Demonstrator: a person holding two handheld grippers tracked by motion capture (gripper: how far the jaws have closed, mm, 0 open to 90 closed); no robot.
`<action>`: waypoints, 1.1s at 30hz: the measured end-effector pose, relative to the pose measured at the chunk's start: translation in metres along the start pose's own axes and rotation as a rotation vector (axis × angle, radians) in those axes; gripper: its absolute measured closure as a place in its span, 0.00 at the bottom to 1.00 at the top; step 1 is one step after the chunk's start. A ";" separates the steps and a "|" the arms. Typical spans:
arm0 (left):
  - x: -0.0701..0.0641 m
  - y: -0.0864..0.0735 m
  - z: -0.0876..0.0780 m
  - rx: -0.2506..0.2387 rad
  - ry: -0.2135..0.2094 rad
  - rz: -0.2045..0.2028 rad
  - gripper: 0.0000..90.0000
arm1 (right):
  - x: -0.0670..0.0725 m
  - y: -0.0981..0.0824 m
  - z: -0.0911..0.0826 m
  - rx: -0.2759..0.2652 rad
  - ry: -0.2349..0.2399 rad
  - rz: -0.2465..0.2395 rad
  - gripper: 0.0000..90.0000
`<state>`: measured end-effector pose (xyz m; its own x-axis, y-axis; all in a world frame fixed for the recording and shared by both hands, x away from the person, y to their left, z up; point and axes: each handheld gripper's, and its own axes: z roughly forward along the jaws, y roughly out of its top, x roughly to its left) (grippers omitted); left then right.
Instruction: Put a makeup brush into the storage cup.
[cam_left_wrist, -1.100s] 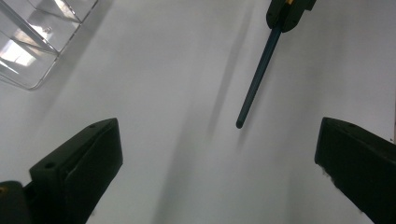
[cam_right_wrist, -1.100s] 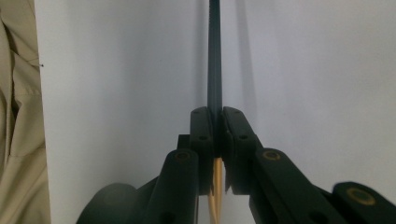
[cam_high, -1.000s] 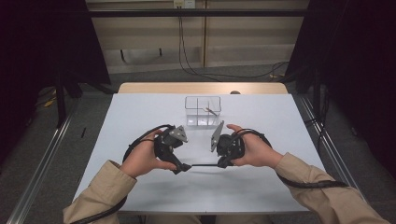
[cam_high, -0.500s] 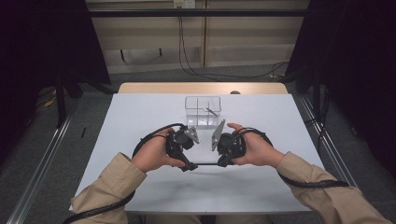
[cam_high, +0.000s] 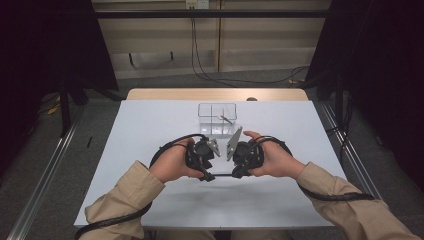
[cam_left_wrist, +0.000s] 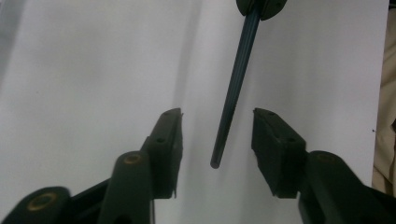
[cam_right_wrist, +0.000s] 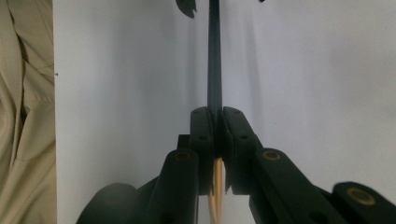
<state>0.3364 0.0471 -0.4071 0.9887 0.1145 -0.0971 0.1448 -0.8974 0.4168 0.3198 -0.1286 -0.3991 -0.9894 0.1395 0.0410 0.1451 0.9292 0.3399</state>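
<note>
Between the right gripper's jaws a thin dark rod is clamped, its yellowish end showing behind the pads. In the left gripper view the rod's free tip lies between the left gripper's jaws, which have just been closing but are not yet pressed on it; a gap is seen on either side, the rod slanting across and nearer the right-hand pad. In the high view the rod is held level just above the white surface, between the two hands, with a clear compartmented box standing beyond them.

For the step to go well, the rod is best centred between the left pads and squared to them before they are brought together, so that it is not levered sideways in the right grip. The right hand should be kept steady meanwhile.

No brand, label or legible writing can be made out on the rod, grippers or box.
</note>
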 end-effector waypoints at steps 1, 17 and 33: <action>0.000 0.000 0.000 -0.003 -0.004 -0.006 0.67 | 0.000 0.000 0.000 -0.006 0.004 -0.003 0.93; -0.002 0.004 0.004 -0.014 -0.032 -0.030 0.98 | 0.002 0.003 -0.002 -0.050 0.006 -0.049 0.93; 0.000 -0.001 0.007 -0.030 -0.060 -0.007 0.76 | 0.001 -0.001 -0.007 -0.063 -0.002 -0.023 0.93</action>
<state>0.3358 0.0445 -0.4141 0.9836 0.0939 -0.1538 0.1536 -0.8833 0.4429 0.3191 -0.1320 -0.3928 -0.9924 0.1192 0.0311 0.1216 0.9087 0.3993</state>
